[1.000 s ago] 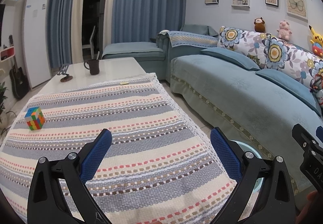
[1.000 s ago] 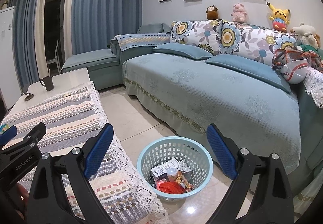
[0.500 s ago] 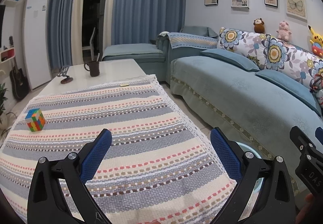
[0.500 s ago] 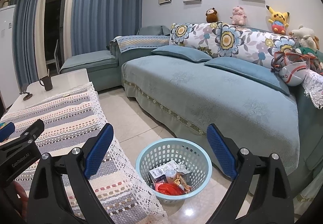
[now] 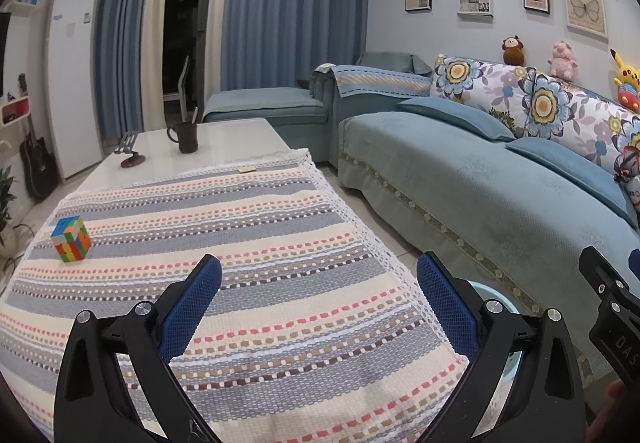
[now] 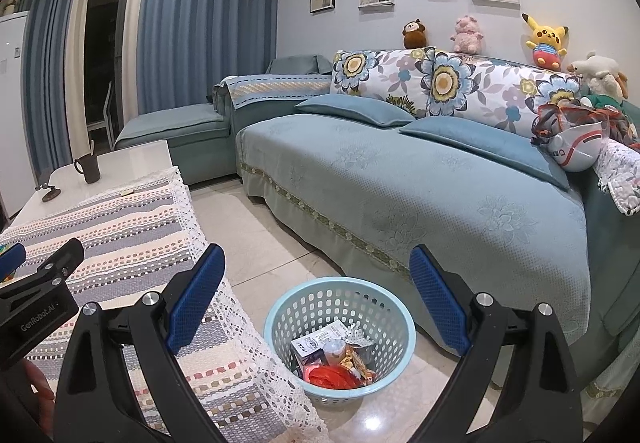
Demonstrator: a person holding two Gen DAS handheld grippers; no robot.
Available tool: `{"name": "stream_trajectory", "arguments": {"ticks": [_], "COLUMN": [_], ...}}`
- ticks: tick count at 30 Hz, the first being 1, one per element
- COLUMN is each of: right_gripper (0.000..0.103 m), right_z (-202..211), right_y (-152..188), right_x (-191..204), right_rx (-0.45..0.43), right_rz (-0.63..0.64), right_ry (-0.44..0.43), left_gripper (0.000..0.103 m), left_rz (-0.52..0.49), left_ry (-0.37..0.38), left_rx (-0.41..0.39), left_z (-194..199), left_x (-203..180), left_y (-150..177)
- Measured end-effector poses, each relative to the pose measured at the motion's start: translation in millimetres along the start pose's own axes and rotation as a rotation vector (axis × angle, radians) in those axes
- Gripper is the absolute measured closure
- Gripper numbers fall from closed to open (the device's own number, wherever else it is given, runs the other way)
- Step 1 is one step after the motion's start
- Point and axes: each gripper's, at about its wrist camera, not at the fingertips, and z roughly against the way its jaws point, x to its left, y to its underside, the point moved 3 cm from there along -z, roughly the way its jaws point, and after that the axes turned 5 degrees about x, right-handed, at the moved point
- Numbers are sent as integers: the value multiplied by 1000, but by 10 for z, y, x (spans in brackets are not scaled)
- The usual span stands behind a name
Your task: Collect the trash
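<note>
A light blue plastic basket [image 6: 280, 313] stands on the floor between the table and the sofa; its rim also shows in the left wrist view [image 5: 498, 303]. Trash [image 6: 334, 361] lies in it: a small carton, wrappers, something red. My right gripper [image 6: 318, 285] is open and empty, above and just short of the basket. My left gripper [image 5: 318, 293] is open and empty over the striped tablecloth [image 5: 240, 243] near the table's right edge. A small pale scrap [image 5: 247, 170] lies at the cloth's far edge.
A colourful puzzle cube [image 5: 71, 239] sits on the cloth at left. A dark mug [image 5: 185, 137] and a small stand [image 5: 129, 153] are on the bare far tabletop. A blue sofa [image 6: 400, 179] runs along the right, with cushions and plush toys.
Both views shift slightly: the basket sits a little lower and nearer in the right wrist view. Both grippers stay open and empty.
</note>
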Motion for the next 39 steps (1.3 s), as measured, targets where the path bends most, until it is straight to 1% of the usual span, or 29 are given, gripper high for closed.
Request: {"name": "stream_trajectory", "arguments": {"ticks": [9,28,39], "right_gripper": [14,14,14], "right_z": [-32,-6,-16], "right_y": [20,-16,-2], "right_x": [21,61,89], "right_rx": [11,3,9], "right_rz": [5,8,11], "right_ry": [-9,-15,-15], "left_gripper": [8,8,8], "left_rz": [-5,-1,-23], "left_ry": [3,-7,-20], "left_rx": [0,-2,-11], "left_z": [7,15,39], "left_x": [-7,-4,-51], "left_y": [-1,-13,-12]}}
